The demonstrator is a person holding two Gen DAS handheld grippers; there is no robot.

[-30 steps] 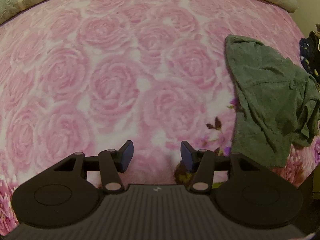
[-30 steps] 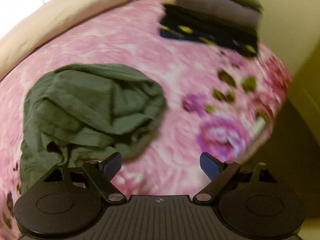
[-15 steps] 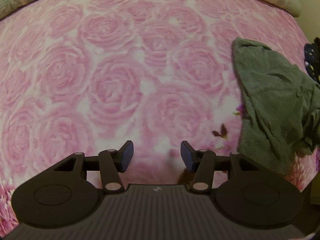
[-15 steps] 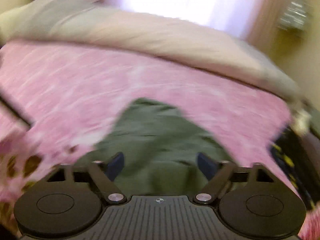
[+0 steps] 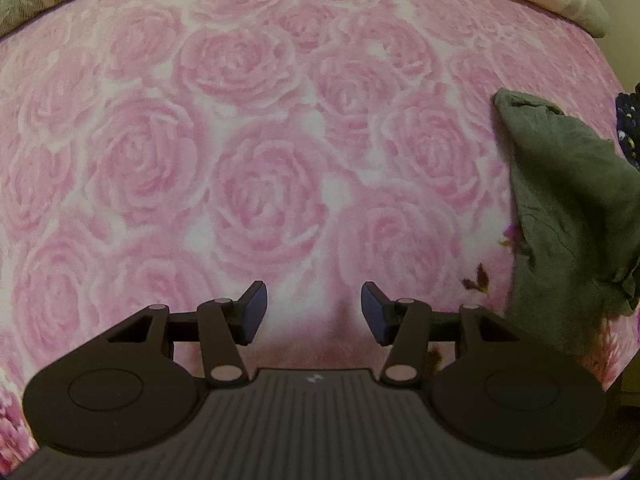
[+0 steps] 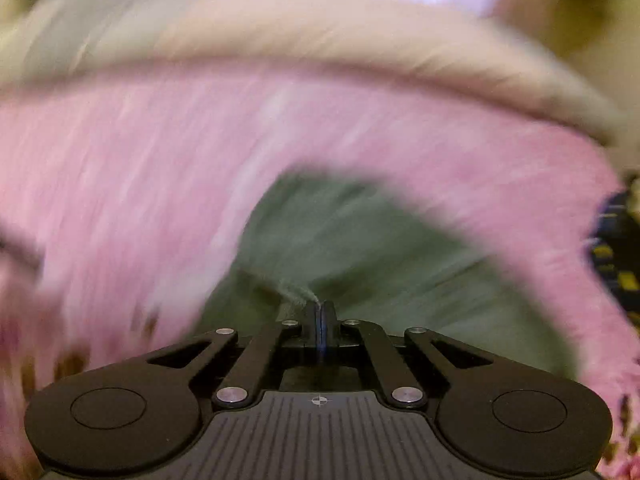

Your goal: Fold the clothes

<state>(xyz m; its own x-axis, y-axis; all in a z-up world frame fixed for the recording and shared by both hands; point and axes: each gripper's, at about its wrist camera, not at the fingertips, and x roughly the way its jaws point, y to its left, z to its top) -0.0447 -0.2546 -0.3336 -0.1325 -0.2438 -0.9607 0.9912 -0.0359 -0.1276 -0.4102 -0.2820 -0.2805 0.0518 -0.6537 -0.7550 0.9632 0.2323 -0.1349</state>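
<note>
A crumpled green garment [image 5: 568,208] lies at the right side of the pink rose bedspread [image 5: 248,152] in the left wrist view. My left gripper [image 5: 314,308] is open and empty, low over the bare bedspread, well left of the garment. In the blurred right wrist view the green garment [image 6: 360,248] fills the middle, and my right gripper [image 6: 320,312] is shut on a fold of it at its near edge.
A beige quilt [image 6: 280,36] runs along the far edge of the bed. A dark patterned folded stack [image 6: 612,248] sits at the right edge, also just visible in the left wrist view [image 5: 628,124]. The bed's edge drops off at the lower right.
My right gripper swung round over the green garment and closed on a fold of it. My left gripper drifted left, so the garment sits nearer the right edge of its view.
</note>
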